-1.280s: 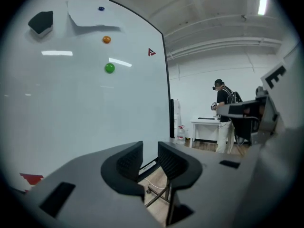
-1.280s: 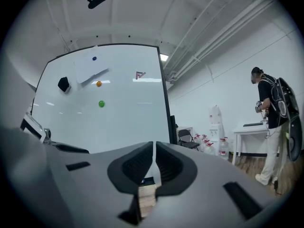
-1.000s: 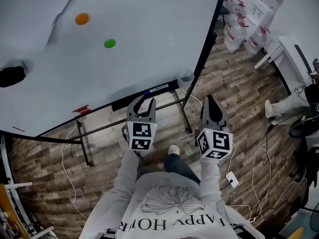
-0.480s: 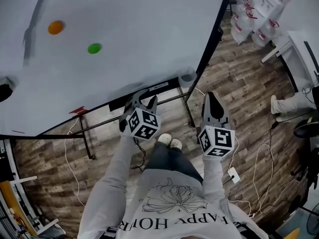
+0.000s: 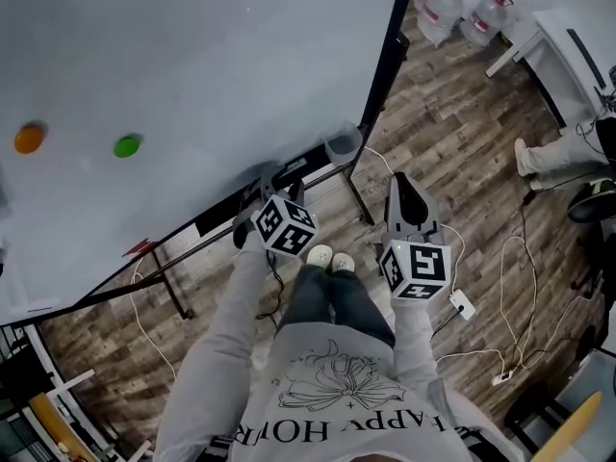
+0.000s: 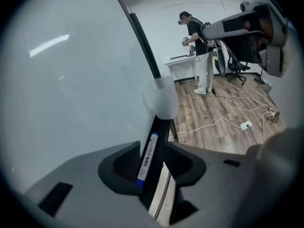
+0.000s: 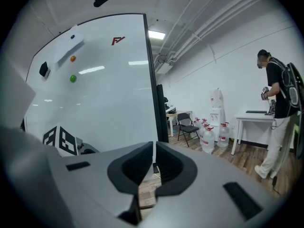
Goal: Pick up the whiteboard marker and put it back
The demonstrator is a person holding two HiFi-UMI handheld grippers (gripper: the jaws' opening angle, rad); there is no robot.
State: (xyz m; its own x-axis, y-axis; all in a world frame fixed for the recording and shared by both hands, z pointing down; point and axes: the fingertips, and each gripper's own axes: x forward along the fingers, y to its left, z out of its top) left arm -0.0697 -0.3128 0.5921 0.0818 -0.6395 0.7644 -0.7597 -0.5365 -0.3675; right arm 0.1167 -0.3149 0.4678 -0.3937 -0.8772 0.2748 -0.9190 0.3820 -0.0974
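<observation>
The whiteboard marker (image 6: 147, 156), white with a blue end, lies along the black tray (image 6: 159, 137) under the whiteboard (image 5: 192, 65). My left gripper (image 6: 152, 145) points down at the tray with its jaws on either side of the marker. The jaws are opening and their pads stand off it. In the head view the left gripper (image 5: 279, 179) sits at the tray (image 5: 221, 215), close to the marker (image 5: 292, 166). My right gripper (image 5: 402, 183) hangs to the right over the floor. In its own view the right gripper (image 7: 154, 148) is shut with nothing in it.
A grey cup (image 5: 342, 145) sits at the tray's right end by the board's black frame. Green (image 5: 127, 146) and orange (image 5: 29, 138) magnets stick to the board. Cables and a power strip (image 5: 462, 303) lie on the wood floor. Water bottles (image 5: 452, 3) and a person (image 6: 197, 46) at a desk are farther off.
My left gripper has dropped to the tray and rolled, its jaws now wider around the marker. The right gripper has sunk a little. The head view has swung, shifting the board left.
</observation>
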